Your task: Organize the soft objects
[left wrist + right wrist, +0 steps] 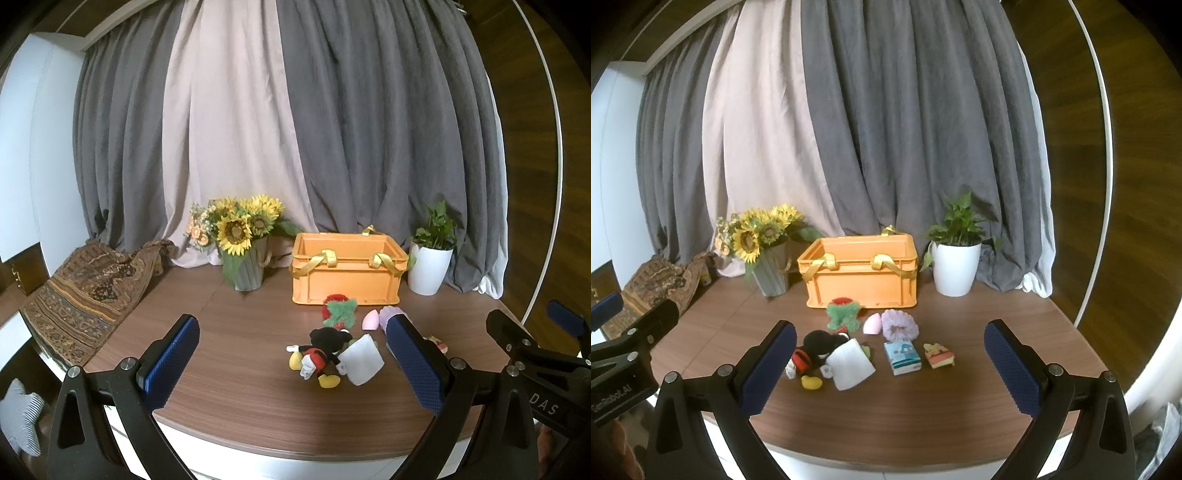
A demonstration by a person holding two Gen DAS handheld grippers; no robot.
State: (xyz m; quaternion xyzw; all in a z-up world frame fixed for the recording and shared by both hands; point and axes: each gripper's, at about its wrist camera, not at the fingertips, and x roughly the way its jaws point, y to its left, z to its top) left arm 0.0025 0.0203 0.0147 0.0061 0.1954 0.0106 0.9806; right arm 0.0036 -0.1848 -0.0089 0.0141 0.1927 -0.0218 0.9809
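An orange crate [345, 275] [860, 280] with yellow handles stands at the back of the table. In front of it lie a red-green plush [338, 312] [844, 314], a pink sponge [872, 325], a purple scrunchie [900, 324], a Mickey plush [319, 354] [812, 350], a white folded cloth [362, 360] [851, 363], a tissue pack [902, 357] and a small yellow plush [939, 355]. My left gripper [291, 363] is open and empty, near the table's front, before the Mickey plush. My right gripper [890, 365] is open and empty, before the pile.
A vase of sunflowers [242, 240] [764, 247] stands left of the crate, a potted plant in a white pot [430, 258] [956, 258] to its right. A patterned cloth [88, 291] drapes the left edge. Curtains hang behind the wooden table [240, 369].
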